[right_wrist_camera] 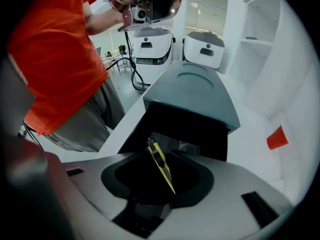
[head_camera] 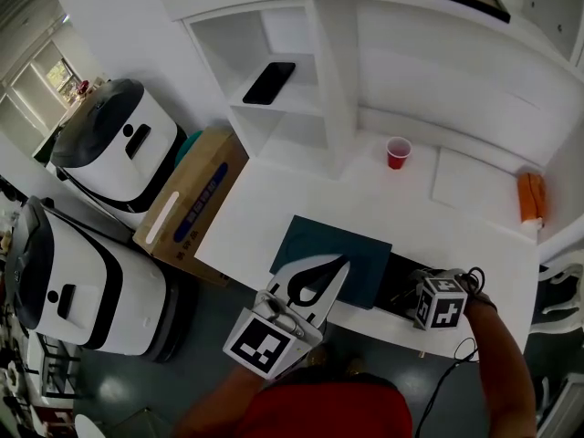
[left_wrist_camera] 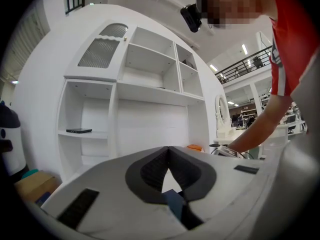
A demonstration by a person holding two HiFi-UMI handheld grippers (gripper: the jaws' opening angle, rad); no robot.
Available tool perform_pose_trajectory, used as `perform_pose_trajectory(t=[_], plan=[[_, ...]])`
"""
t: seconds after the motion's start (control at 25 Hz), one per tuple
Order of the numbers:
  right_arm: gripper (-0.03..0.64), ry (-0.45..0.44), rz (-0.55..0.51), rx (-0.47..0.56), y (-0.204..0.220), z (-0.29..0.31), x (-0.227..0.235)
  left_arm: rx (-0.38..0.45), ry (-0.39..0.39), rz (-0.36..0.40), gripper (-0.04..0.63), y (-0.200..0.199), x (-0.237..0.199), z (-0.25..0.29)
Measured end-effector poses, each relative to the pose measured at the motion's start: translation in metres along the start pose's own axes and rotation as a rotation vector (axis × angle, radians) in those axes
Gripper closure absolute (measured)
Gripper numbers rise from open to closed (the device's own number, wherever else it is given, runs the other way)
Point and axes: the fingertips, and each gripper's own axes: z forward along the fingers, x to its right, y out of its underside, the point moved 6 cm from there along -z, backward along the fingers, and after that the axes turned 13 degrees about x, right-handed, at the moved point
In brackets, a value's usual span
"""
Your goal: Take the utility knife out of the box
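Note:
A box lies at the near edge of the white table [head_camera: 274, 199]. Its dark teal lid [head_camera: 333, 255] [right_wrist_camera: 192, 91] is off the black inside [head_camera: 401, 281] [right_wrist_camera: 175, 129]. A yellow and black utility knife [right_wrist_camera: 161, 165] lies slanted in that black inside. My right gripper [head_camera: 412, 292] [right_wrist_camera: 162, 160] points steeply down over it, open, with the knife in the gap and neither pad touching it. My left gripper [head_camera: 343, 262] [left_wrist_camera: 169, 149] hangs over the lid's near part, roughly level, its tips together. A small blue piece shows low between its jaws; I cannot tell what it is.
A red cup [head_camera: 398, 151] and an orange object [head_camera: 532, 196] sit further back on the table. A white shelf unit [head_camera: 301, 108] holds a dark phone [head_camera: 269, 82]. Left of the table are a cardboard box [head_camera: 192, 203] and two white machines [head_camera: 119, 144] [head_camera: 73, 276].

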Motion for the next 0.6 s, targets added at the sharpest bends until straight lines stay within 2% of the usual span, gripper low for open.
perform_pose_trajectory(t=[0.16,0.44,0.6], plan=[[0.451,-0.040,0.015,-0.026,0.004,0.006,0.002,-0.005,-0.006,-0.001,0.586,0.002,-0.006,0.003],[0.460,-0.066,0.066,0.003,0.006,0.006,0.006,-0.009,0.009,-0.018,0.586,0.008,-0.011,0.010],[0.529,-0.065,0.056,-0.005,0.006,0.005,0.004,-0.010,0.021,-0.028,0.586,0.010,-0.010,0.013]])
